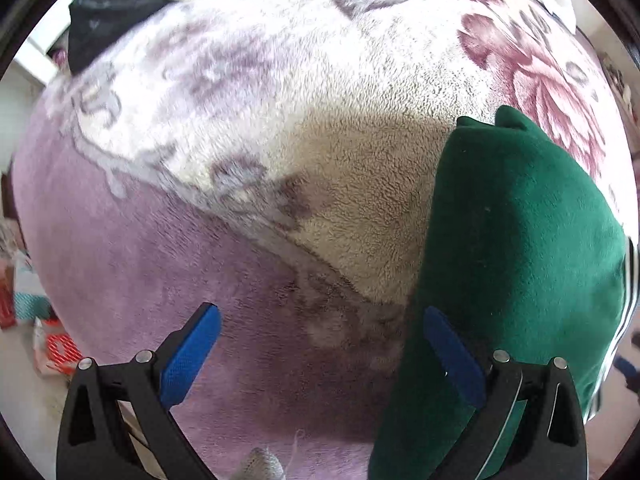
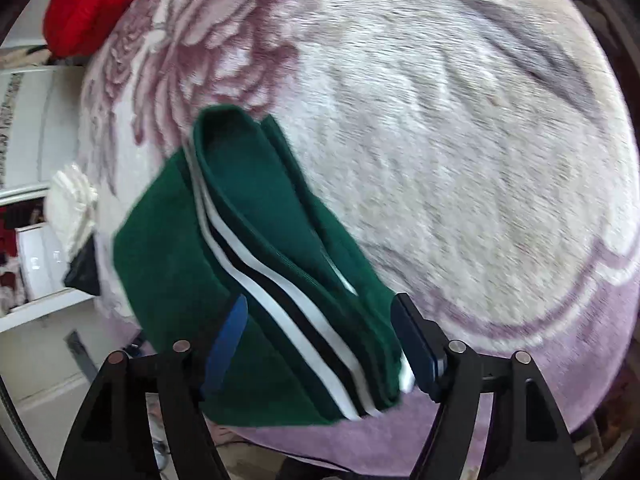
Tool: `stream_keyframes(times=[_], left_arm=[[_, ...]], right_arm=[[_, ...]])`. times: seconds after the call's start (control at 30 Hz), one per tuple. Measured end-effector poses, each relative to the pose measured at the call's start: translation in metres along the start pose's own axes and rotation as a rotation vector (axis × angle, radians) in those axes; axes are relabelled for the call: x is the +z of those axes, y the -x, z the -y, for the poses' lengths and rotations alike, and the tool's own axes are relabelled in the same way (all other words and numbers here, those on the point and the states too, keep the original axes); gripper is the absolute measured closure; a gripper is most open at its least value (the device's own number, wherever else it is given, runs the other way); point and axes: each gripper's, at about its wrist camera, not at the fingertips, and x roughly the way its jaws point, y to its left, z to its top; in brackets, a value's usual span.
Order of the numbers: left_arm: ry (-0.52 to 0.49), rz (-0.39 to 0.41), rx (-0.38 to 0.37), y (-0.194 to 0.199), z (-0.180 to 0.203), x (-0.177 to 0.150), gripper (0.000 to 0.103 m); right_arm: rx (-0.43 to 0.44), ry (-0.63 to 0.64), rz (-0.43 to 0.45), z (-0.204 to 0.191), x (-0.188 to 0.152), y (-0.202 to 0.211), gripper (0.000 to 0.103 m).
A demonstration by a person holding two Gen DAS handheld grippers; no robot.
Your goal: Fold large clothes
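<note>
A folded dark green garment (image 1: 520, 240) with white and black stripes (image 2: 280, 300) lies on the floral fleece blanket (image 1: 280, 80). In the right wrist view the green garment (image 2: 168, 264) is folded in several layers, its striped edge running down the middle. My right gripper (image 2: 322, 344) is open, its blue pads standing on either side of the garment's near end without pressing on it. My left gripper (image 1: 324, 344) is open over the bare lilac part of the blanket, pointing straight down. Its right finger (image 1: 452, 356) overlaps the garment's left edge.
The blanket (image 2: 460, 160) covers a bed. A red cloth item (image 2: 92, 4) lies at the bed's far corner, a white frilled cloth (image 2: 72, 204) at its left edge. A black item (image 1: 104, 28) sits at the far left. Packages (image 1: 52, 344) lie on the floor beside the bed.
</note>
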Motion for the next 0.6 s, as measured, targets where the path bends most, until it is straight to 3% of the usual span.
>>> stream_keyframes(times=[0.13, 0.17, 0.2, 0.23, 0.33, 0.47, 0.53, 0.6], left_arm=[[0.009, 0.014, -0.026, 0.002, 0.005, 0.003, 0.0], [0.005, 0.027, -0.034, 0.005, 0.008, 0.005, 0.0], [0.0, 0.041, -0.042, 0.008, 0.012, 0.008, 0.0], [-0.007, 0.053, -0.054, 0.01, 0.016, 0.012, 0.0], [-0.008, 0.053, -0.105, 0.011, 0.027, 0.023, 0.0], [0.004, 0.04, -0.207, 0.011, 0.038, 0.041, 0.0], [-0.033, 0.048, -0.195, 0.009, 0.05, 0.05, 0.0], [-0.076, 0.044, -0.17, 0.003, 0.061, 0.06, 0.0]], right_arm=[[0.11, 0.031, -0.108, -0.031, 0.047, -0.057, 0.025], [0.17, 0.037, -0.134, -0.037, 0.05, -0.071, 0.044], [0.18, 0.026, -0.135, -0.041, 0.047, -0.08, 0.076], [0.182, 0.011, -0.143, -0.045, 0.042, -0.086, 0.083], [0.127, 0.01, -0.027, -0.066, 0.022, -0.062, 0.087], [0.099, -0.071, 0.102, -0.057, 0.014, -0.017, 0.091], [0.029, -0.077, 0.099, -0.047, 0.019, -0.021, 0.093], [-0.011, -0.09, -0.01, -0.033, 0.035, -0.045, 0.089]])
